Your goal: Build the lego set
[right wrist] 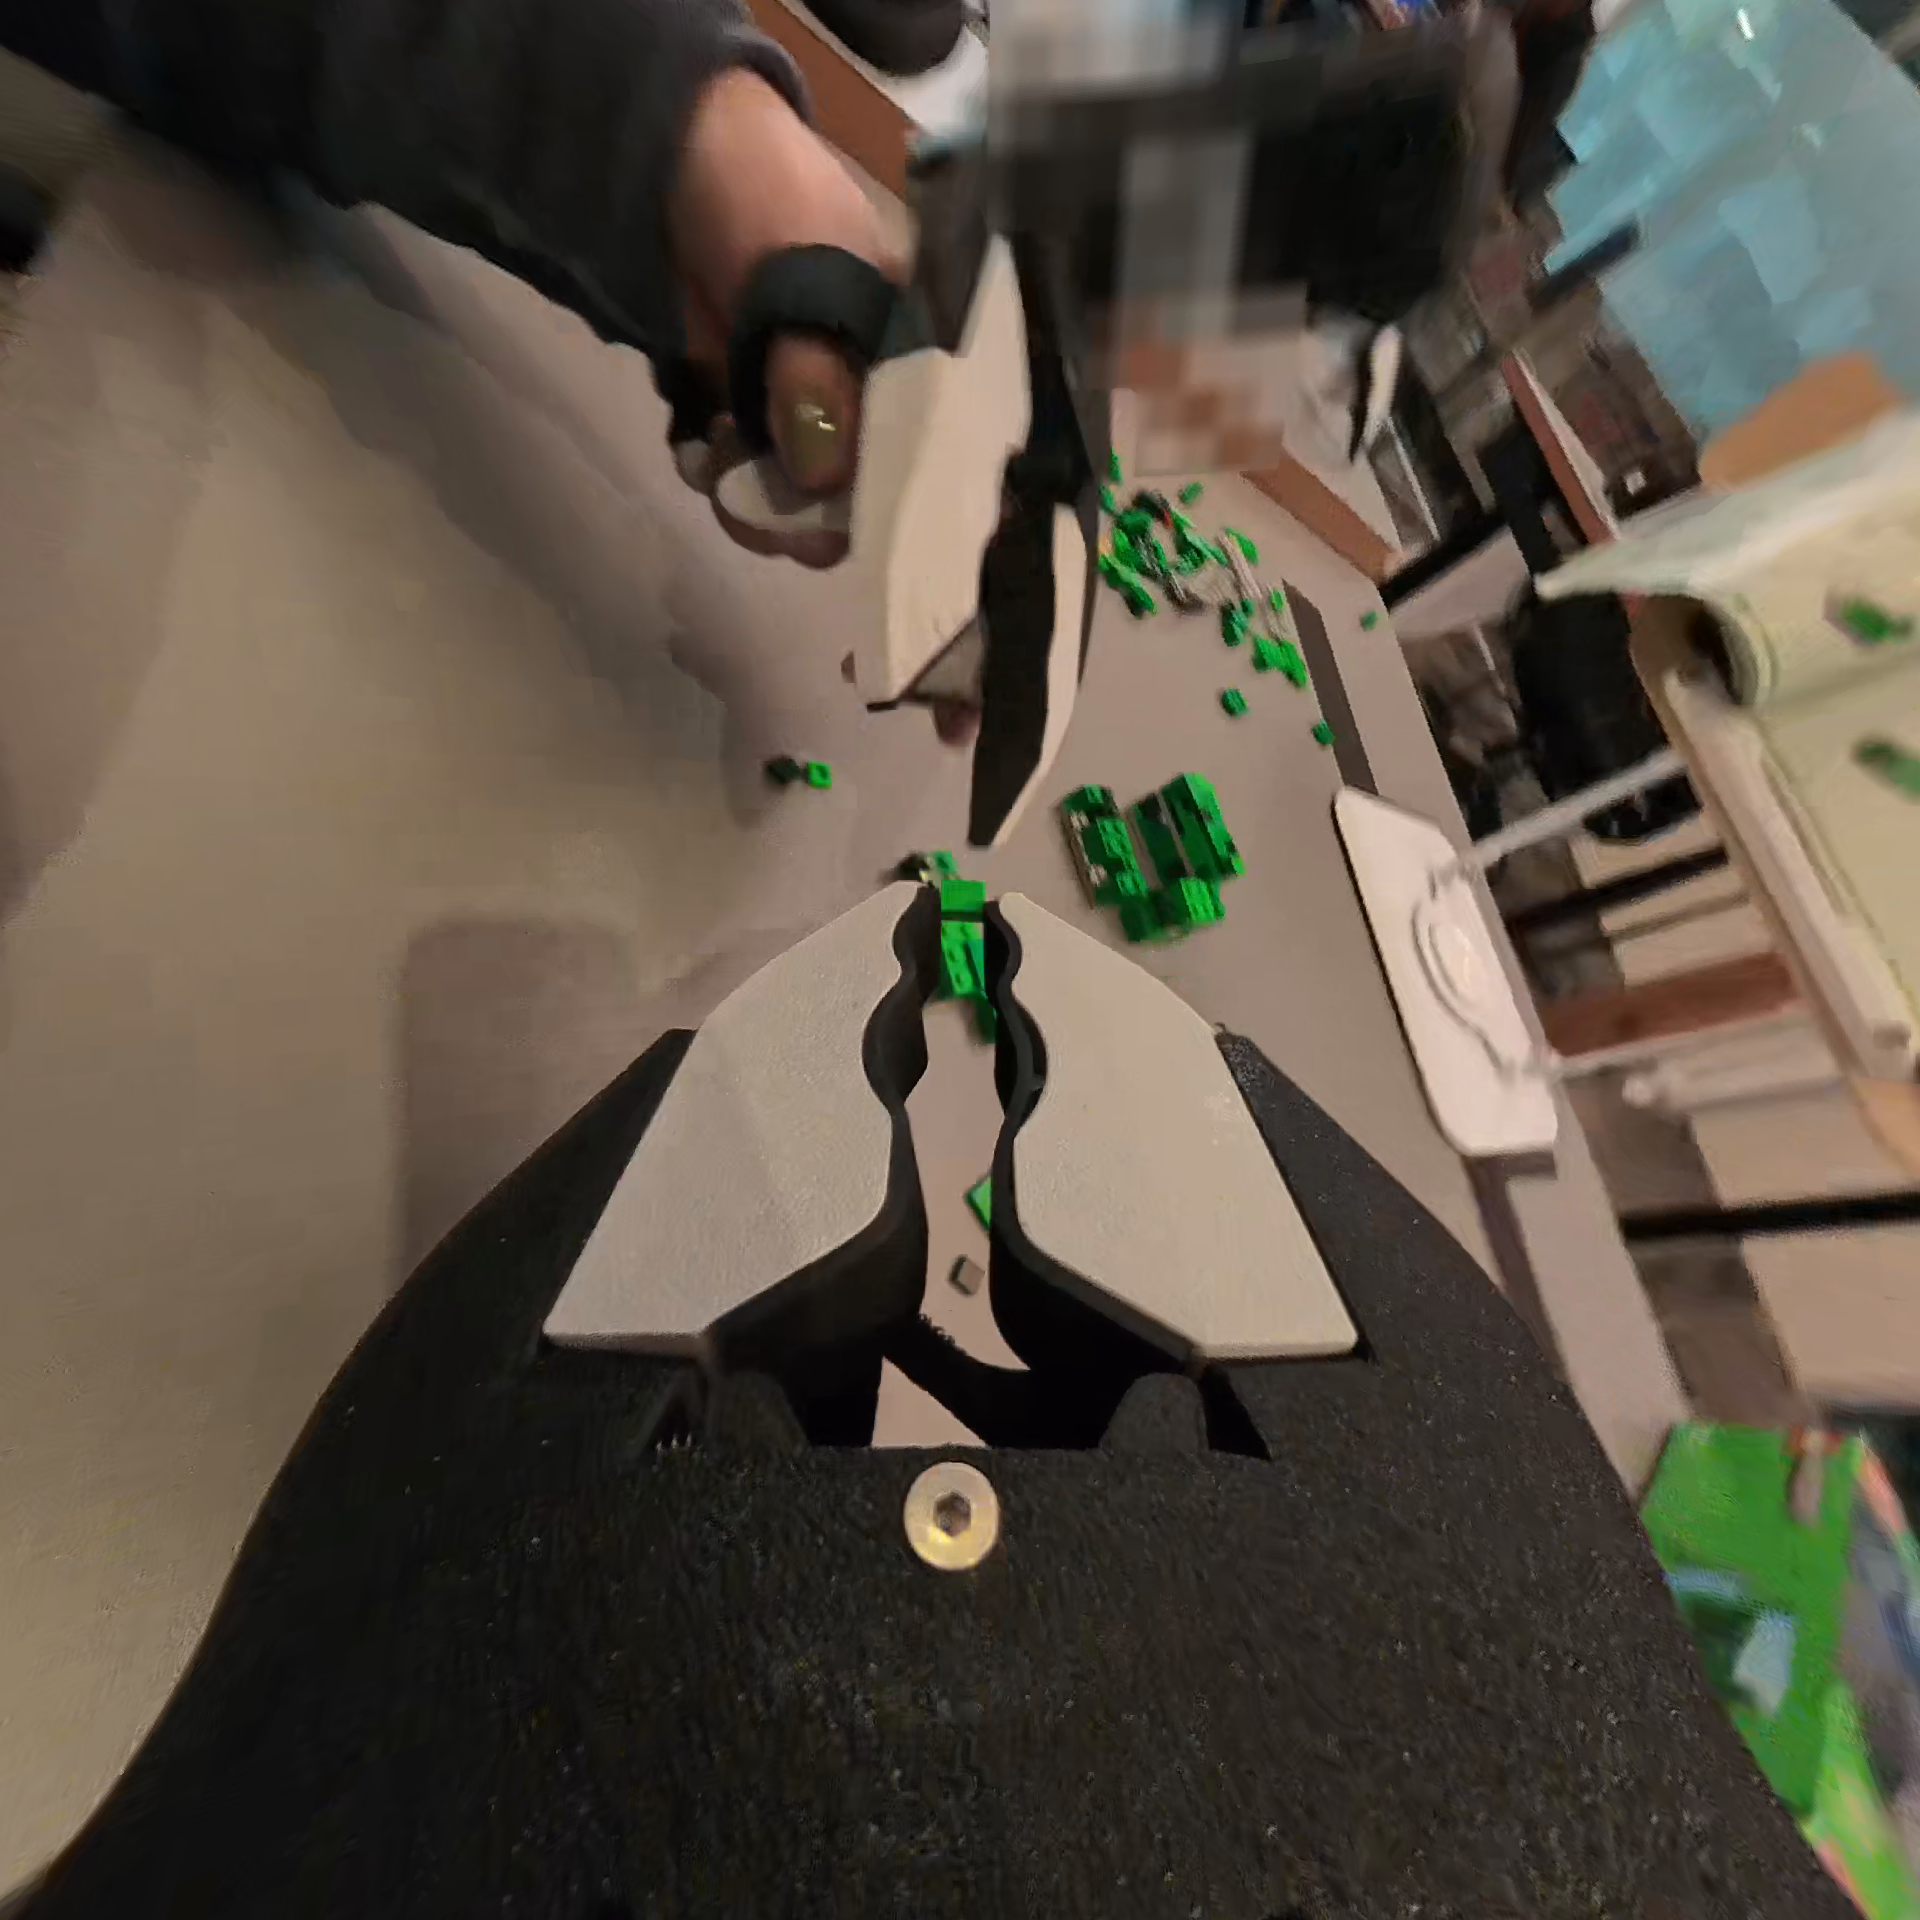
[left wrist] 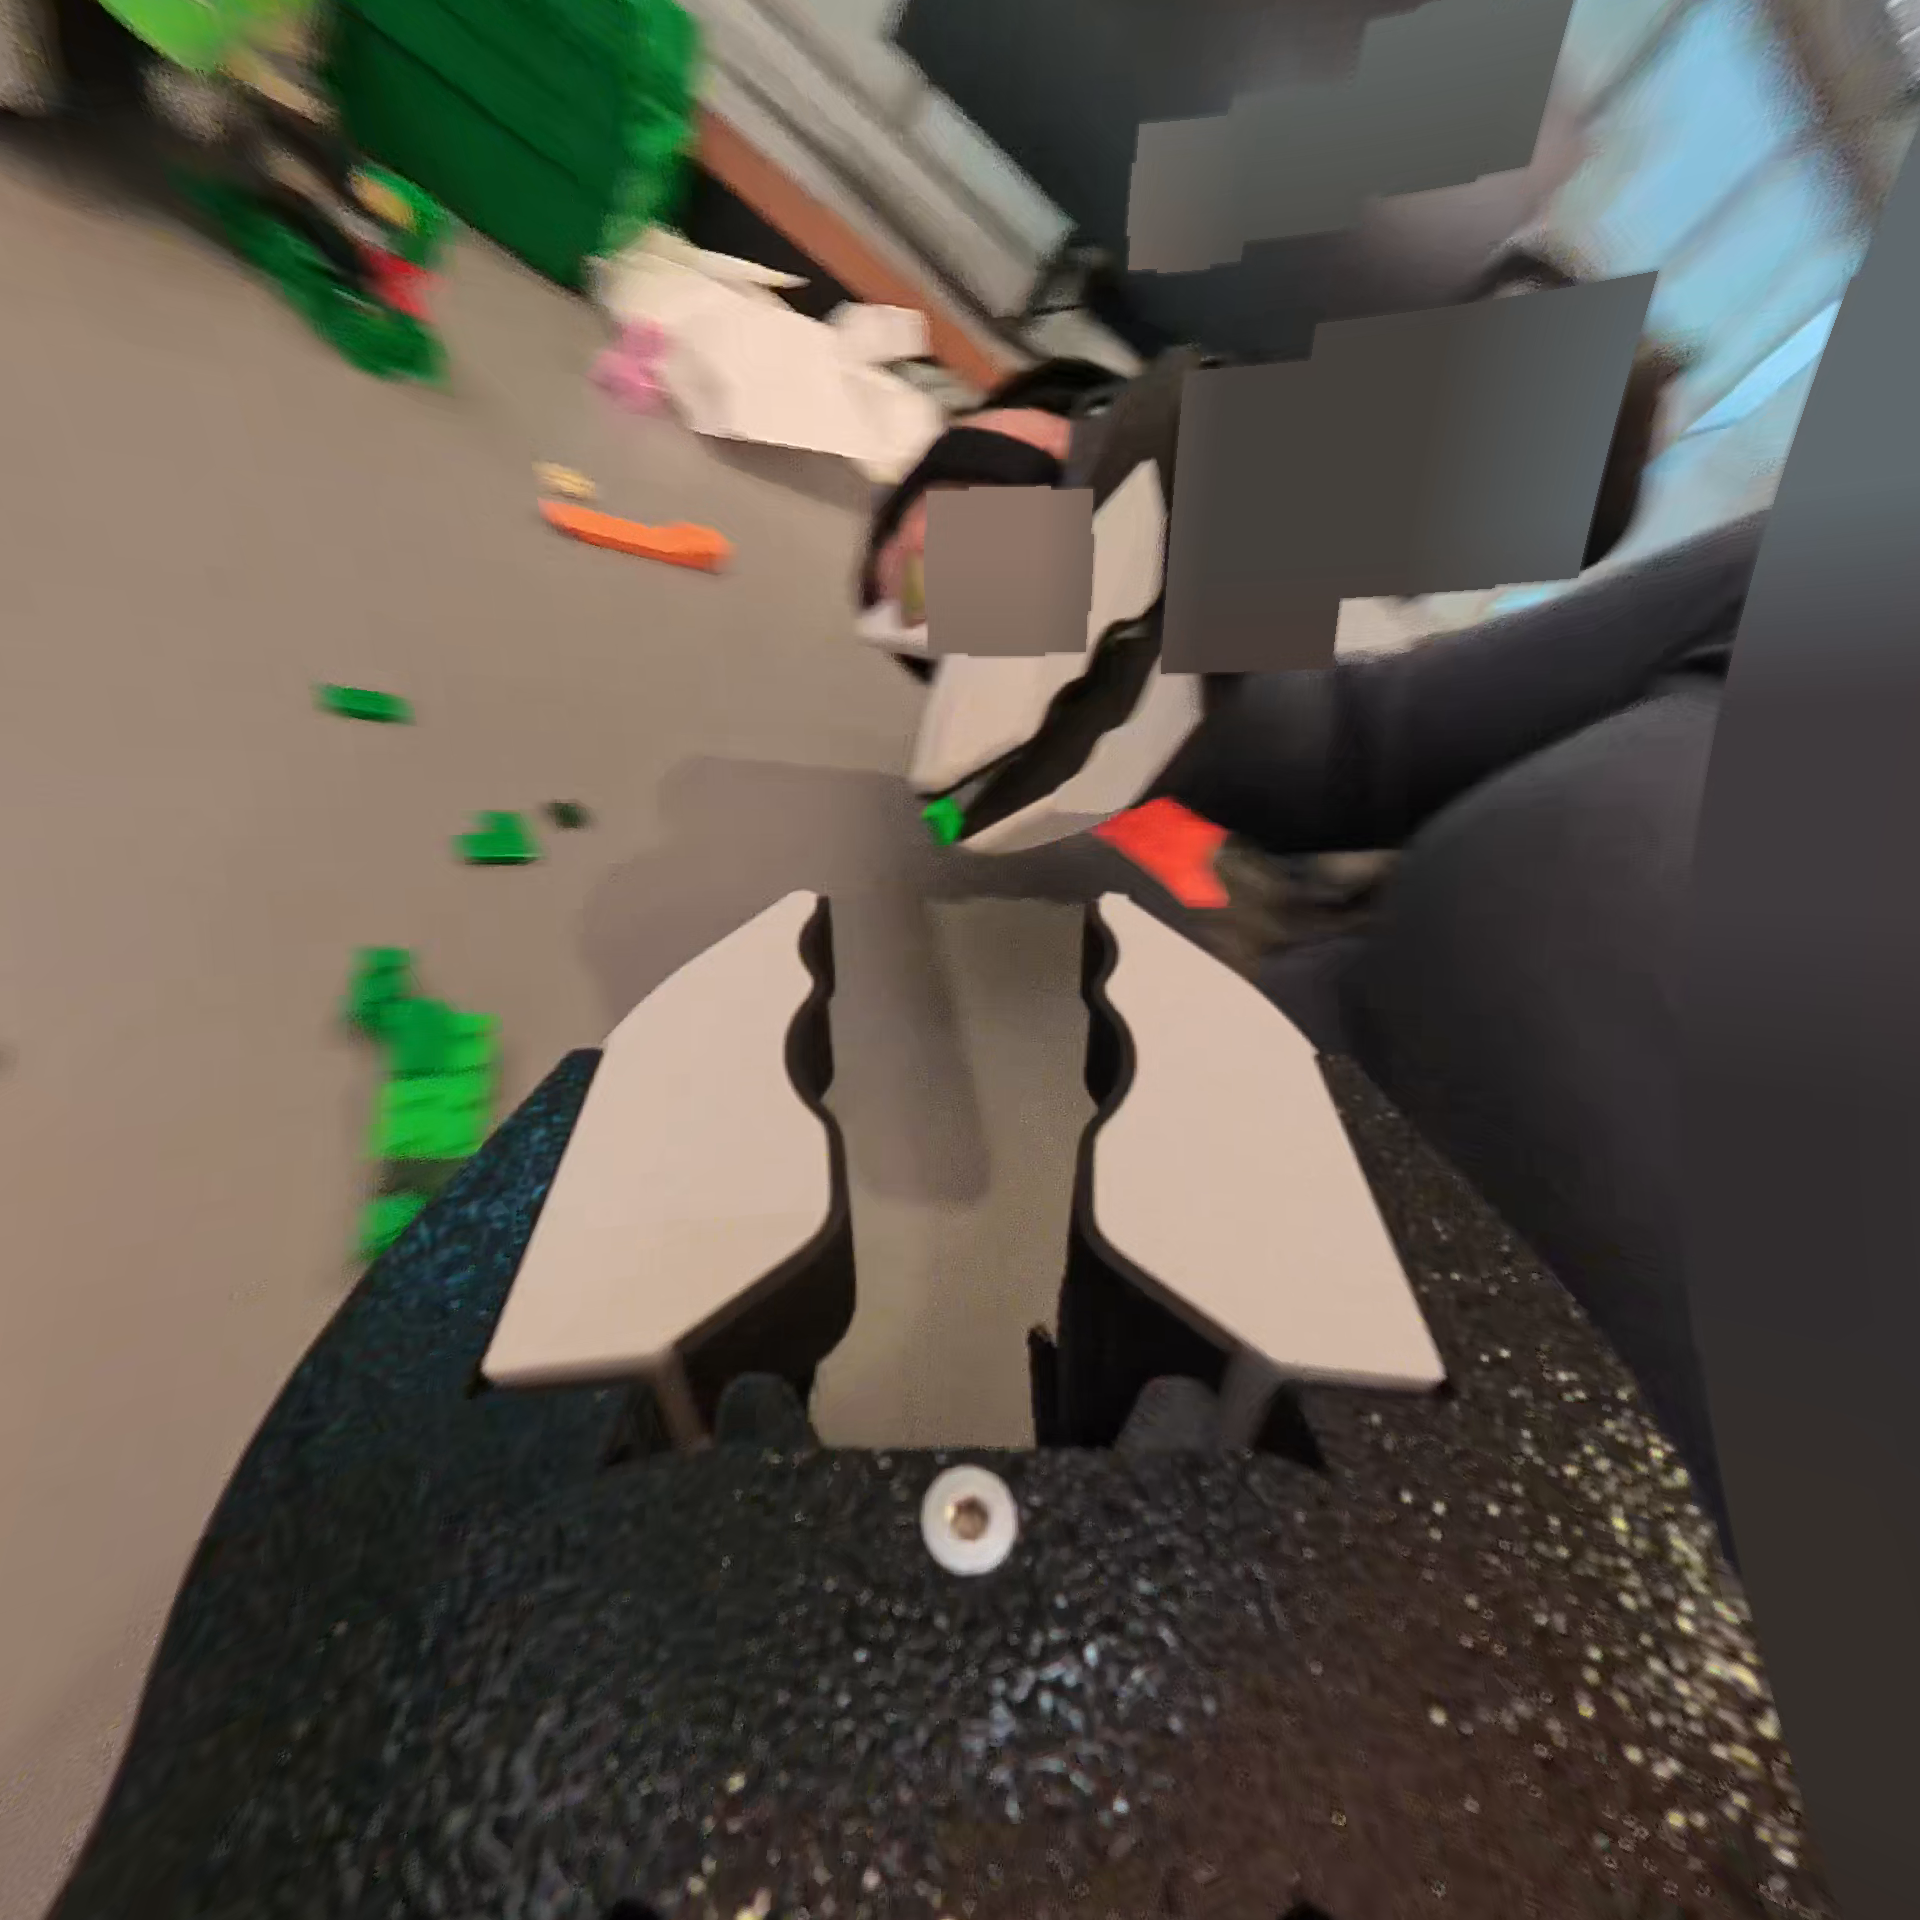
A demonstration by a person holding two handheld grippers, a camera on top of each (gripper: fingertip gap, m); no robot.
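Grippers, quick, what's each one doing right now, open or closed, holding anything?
Left gripper: open, nothing between its fingers.
Right gripper: shut on a green lego piece.

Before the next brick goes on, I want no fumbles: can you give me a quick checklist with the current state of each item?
1. Right gripper holds a piece: ok, its fingers are closed on a small green brick.
2. Grip is square and secure: cannot tell, the brick is partly hidden between the fingers.
3. Left gripper is free to help: ok, open with nothing between its fingers.
4. Target assembly is in view: ok, the green partial build lies on the grey table, beyond the right gripper.
5. Path is clear: not ok, the left gripper hangs close above the held brick.
6. Left wrist view is sharp: not ok, blurred.
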